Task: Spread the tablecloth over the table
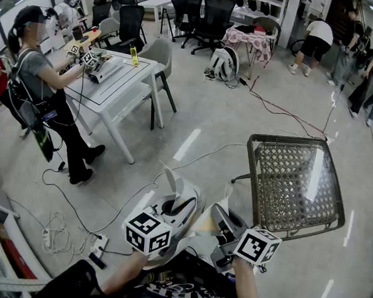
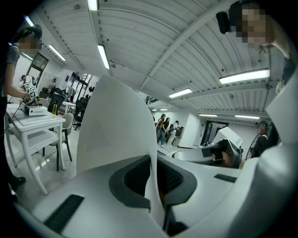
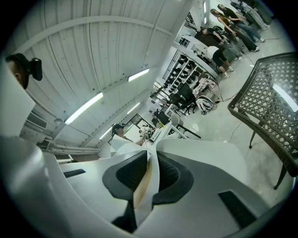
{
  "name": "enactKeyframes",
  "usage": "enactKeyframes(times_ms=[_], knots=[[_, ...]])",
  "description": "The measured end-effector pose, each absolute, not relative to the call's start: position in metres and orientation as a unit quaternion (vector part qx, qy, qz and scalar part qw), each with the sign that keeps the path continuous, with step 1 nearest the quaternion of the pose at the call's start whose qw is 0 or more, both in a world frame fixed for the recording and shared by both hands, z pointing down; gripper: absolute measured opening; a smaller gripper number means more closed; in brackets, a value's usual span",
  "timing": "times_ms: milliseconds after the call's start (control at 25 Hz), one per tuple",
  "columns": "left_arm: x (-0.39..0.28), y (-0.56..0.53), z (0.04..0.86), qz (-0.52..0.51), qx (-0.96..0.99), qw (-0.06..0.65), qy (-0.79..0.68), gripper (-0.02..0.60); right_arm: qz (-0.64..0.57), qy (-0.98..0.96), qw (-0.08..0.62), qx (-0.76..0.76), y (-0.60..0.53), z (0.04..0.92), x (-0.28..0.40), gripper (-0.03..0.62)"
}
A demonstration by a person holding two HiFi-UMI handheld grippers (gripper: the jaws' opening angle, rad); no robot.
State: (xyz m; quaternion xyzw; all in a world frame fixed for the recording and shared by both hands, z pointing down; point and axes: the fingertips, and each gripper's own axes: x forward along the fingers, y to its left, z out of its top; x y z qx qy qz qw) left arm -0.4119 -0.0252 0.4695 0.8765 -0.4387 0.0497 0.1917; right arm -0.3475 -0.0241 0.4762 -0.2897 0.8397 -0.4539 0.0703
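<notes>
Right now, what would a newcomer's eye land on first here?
The white tablecloth pinched in both the left claw and the right claw, low in the head view. Ahead to the right stands the metal lattice table, its top not yet covered.

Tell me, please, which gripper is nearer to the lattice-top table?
Right. The right gripper is just short of the table at its near corner; the left gripper is farther left.
</notes>
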Motion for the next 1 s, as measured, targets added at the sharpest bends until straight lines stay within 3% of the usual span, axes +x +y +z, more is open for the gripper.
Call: enactKeyframes(times_ms=[1000], knots=[[-0.406, 0.002, 0.446, 0.019, 0.864, 0.187, -0.467, 0.026, -0.454, 0.843, 0.087, -0.276, -0.003, 0.463, -0.326, 0.046]])
